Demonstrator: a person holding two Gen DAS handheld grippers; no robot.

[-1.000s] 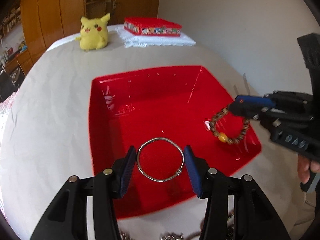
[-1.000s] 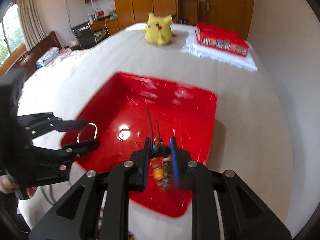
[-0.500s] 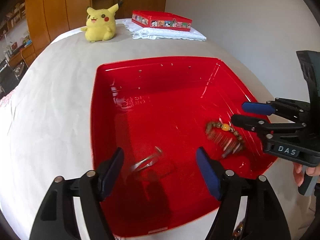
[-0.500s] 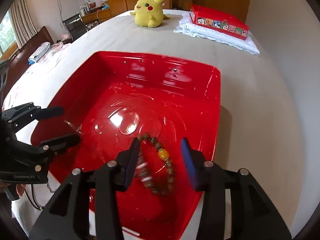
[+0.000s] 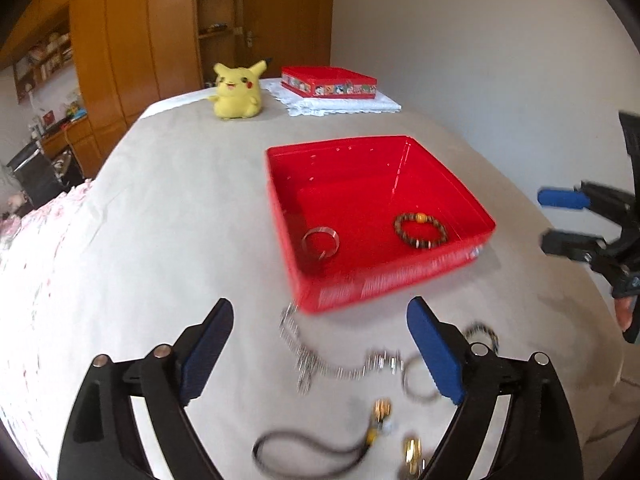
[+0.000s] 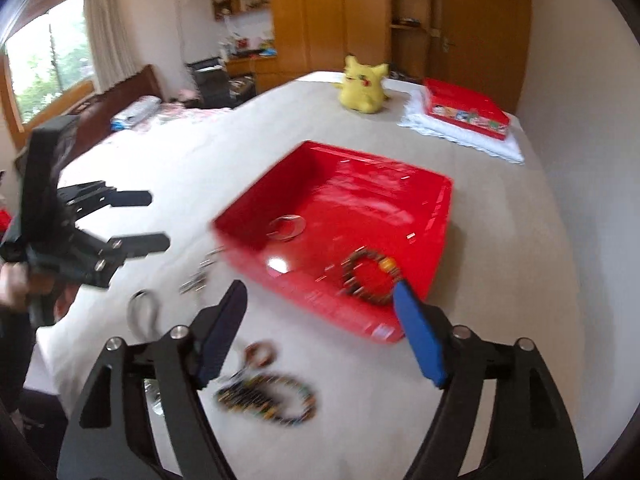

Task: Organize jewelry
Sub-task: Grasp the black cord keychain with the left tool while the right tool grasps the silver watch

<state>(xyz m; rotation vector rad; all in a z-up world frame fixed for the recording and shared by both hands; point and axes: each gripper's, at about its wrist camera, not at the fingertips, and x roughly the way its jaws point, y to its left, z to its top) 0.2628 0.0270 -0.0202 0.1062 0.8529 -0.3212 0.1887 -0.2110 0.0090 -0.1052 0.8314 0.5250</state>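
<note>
A red tray [image 5: 400,280] [image 6: 440,208] sits on the beige cloth. In it lie a silver bangle [image 5: 320,240] [image 6: 287,227] and a brown bead bracelet [image 5: 420,230] [image 6: 370,276]. My left gripper [image 5: 320,352] is open and empty, above a silver chain [image 5: 340,364], a ring [image 5: 420,384] and a black cord [image 5: 312,448] in front of the tray. My right gripper [image 6: 320,332] is open and empty, above a multicoloured bead strand [image 6: 268,400]. Each gripper shows in the other's view, the left [image 6: 144,220] and the right [image 5: 560,218].
A yellow plush toy [image 5: 238,90] and a red tin [image 5: 328,82] on a white lace cloth [image 5: 340,106] stand at the far end. More small pieces [image 6: 260,354] and a silver ring [image 6: 142,308] lie on the cloth near the front.
Both grippers have opened, dropped the bangle and the bead bracelet into the tray, and pulled back and up away from it.
</note>
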